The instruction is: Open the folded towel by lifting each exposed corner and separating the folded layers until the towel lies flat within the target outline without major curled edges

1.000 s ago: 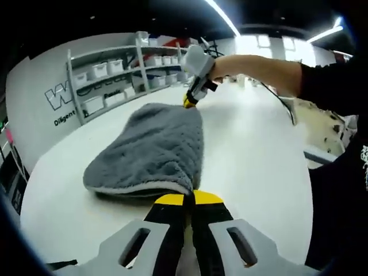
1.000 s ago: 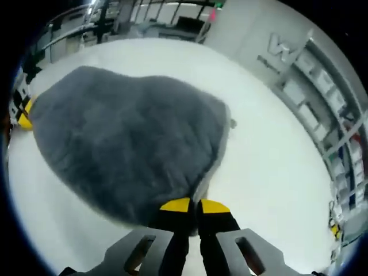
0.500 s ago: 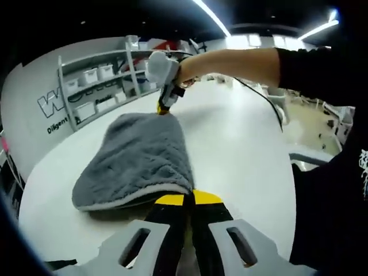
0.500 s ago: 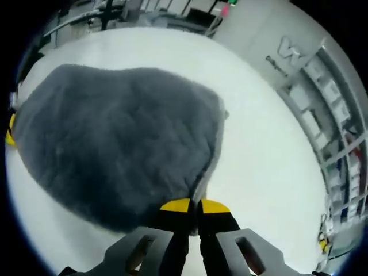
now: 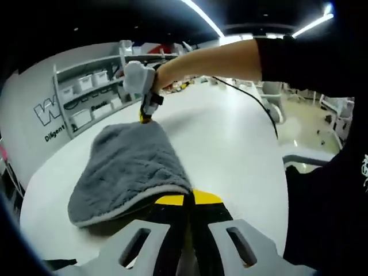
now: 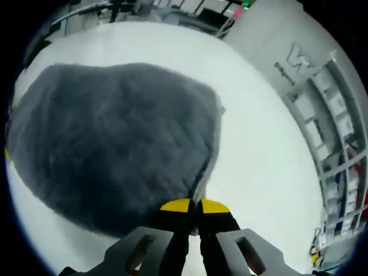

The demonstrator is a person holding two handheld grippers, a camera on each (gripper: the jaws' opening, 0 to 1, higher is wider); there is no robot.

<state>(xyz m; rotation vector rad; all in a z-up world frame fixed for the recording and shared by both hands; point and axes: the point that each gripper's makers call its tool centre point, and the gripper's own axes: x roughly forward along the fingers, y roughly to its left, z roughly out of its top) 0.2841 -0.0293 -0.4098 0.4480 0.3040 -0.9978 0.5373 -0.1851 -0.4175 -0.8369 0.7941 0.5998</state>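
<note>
While both corners are pinched: the step in hand looks like drawing a folded layer of the towel (image 5: 129, 169) open across the white desk (image 5: 241, 144).

Left tool (image 5: 188, 198): jaws closed tight, yellow tips meeting on the near corner of the grey towel, which drapes up to them in the left gripper view.

Right tool (image 6: 193, 206): jaws likewise shut, tips together on a towel corner (image 6: 198, 187); seen from the left gripper view it grips the far end (image 5: 145, 117), held by a person's hand.

Towel position: on the desk, bunched and lifted between the two tools, not lying flat; no target outline can be made out.

Key relation: the towel's long axis runs straight from one tool to the other, so each tool has the cloth directly ahead of its tips, stretching away toward its partner. Each is nearest its own corner, well apart from the other.

Next move, as a judgement: both tools would need to travel sideways together, across that axis, keeping the edge taut so the layer peels rather than drags.

Risk: uneven pull could curl the light-trimmed edge (image 5: 123, 204).

Background: shelving with bins (image 5: 92, 98) beyond the desk.
</note>
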